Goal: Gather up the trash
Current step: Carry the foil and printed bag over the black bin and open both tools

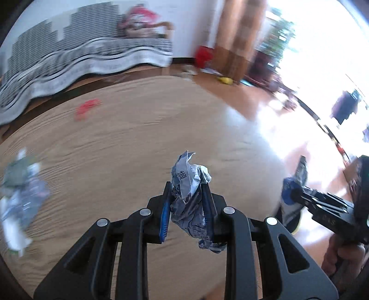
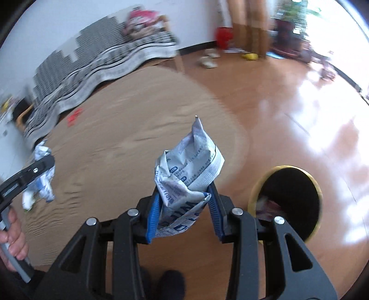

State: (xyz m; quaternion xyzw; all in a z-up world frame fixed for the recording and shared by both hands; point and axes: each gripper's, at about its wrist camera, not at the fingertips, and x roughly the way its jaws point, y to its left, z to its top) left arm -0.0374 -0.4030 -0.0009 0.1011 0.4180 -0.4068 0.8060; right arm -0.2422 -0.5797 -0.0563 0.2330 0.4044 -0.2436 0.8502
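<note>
My left gripper [image 1: 187, 191] is shut on a crumpled grey-blue wrapper [image 1: 190, 196], held above the round tan rug [image 1: 129, 138]. My right gripper [image 2: 186, 191] is shut on a crumpled white-and-blue packet [image 2: 191, 170], held above the rug's edge. A black bin with a gold rim [image 2: 288, 200] stands on the wood floor just right of the right gripper, some trash inside. The right gripper [image 1: 297, 191] also shows at the right of the left wrist view, the left gripper [image 2: 43, 165] at the left of the right wrist view. More trash lies on the rug: a crumpled heap [image 1: 20, 198] and a red scrap [image 1: 87, 108].
A sofa with a striped grey-and-white cover [image 1: 76, 60] runs along the far wall. A red container [image 2: 222, 37], a wooden cabinet [image 2: 251, 25], a yellow object [image 2: 250, 56] and plants [image 2: 293, 13] stand at the back. Glossy wood floor [image 2: 299, 103] lies right of the rug.
</note>
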